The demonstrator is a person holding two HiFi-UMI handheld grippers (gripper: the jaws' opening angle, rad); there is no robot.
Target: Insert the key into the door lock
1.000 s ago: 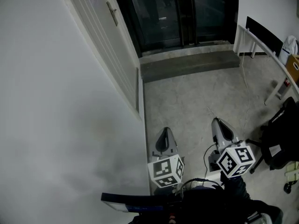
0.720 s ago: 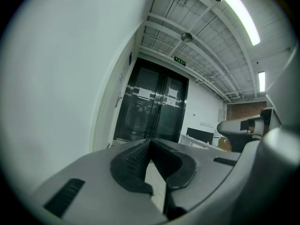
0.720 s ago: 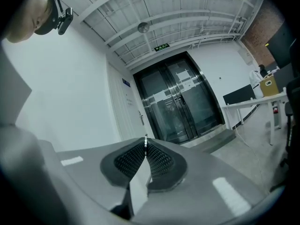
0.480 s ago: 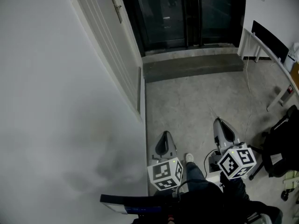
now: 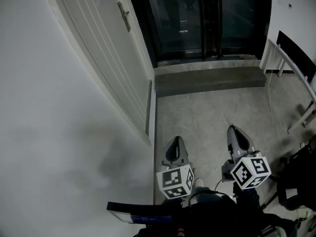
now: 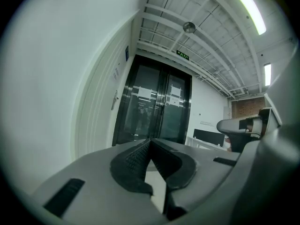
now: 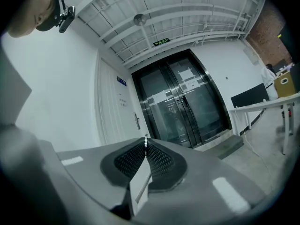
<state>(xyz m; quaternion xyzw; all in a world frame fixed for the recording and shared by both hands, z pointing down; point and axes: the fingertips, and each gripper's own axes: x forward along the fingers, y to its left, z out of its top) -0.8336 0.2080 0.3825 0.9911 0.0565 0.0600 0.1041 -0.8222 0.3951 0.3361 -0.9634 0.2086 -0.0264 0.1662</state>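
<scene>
A white panelled door (image 5: 101,38) stands in the left wall, with a metal lever handle (image 5: 124,14) and a paper notice above it. The handle (image 7: 137,121) also shows in the right gripper view, and as the handle (image 6: 115,100) in the left gripper view. My right gripper (image 5: 233,132) is shut on a thin metal key (image 7: 146,140), whose tip pokes out between the pads above a white tag (image 7: 139,184). My left gripper (image 5: 175,144) is shut with nothing in it. Both grippers hang low over the floor, well short of the door.
Dark glass double doors (image 5: 197,19) fill the far wall behind a raised concrete step (image 5: 207,80). A white table (image 5: 291,63) runs along the right side, with a black chair (image 5: 296,181) at the lower right. A cable (image 5: 269,112) trails across the concrete floor.
The view has advanced toward the white door and glass doors, which now sit nearer and lower in frame. A foot showed between the grippers half a second ago. Both grippers stay shut.
</scene>
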